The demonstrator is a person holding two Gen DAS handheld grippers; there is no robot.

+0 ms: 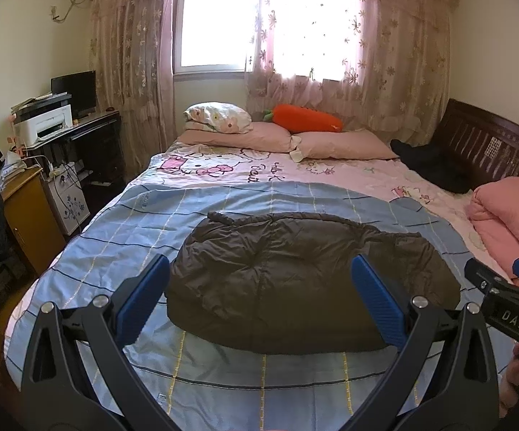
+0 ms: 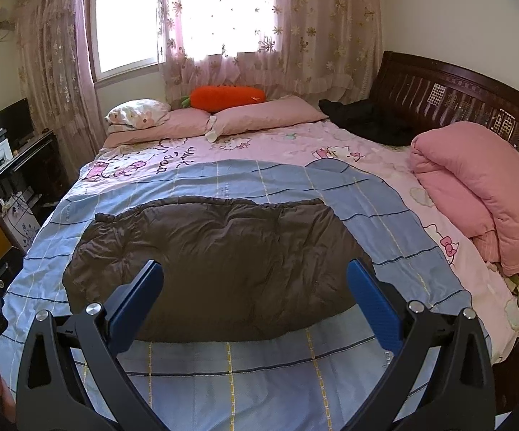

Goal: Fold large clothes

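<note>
Jacket: a dark brown padded jacket (image 1: pixel 295 280) lies flat near the foot of the bed (image 1: pixel 331 172), on a blue checked sheet (image 1: pixel 134 233), already gathered into a broad, rounded slab.
Handling: it looks puffy, soft and light; the shell is likely slick, and the filling will probably spring back after a fold.
Where to hold: my judgement is the 2 near corners or the side hems, pinching a thin edge and not the thick quilted middle.
Left gripper (image 1: pixel 259 294): jaws wide apart, holding nothing, above the jacket's near edge.
Right gripper (image 2: pixel 256 298): jaws wide apart, empty, over the same edge, just beside the left one.
Around it: a rolled pink quilt (image 2: pixel 482 194) sits to the right, a black garment (image 2: pixel 367 118) by the headboard, pillows (image 2: pixel 259 115) and a carrot cushion (image 2: pixel 227 97) well beyond.
</note>
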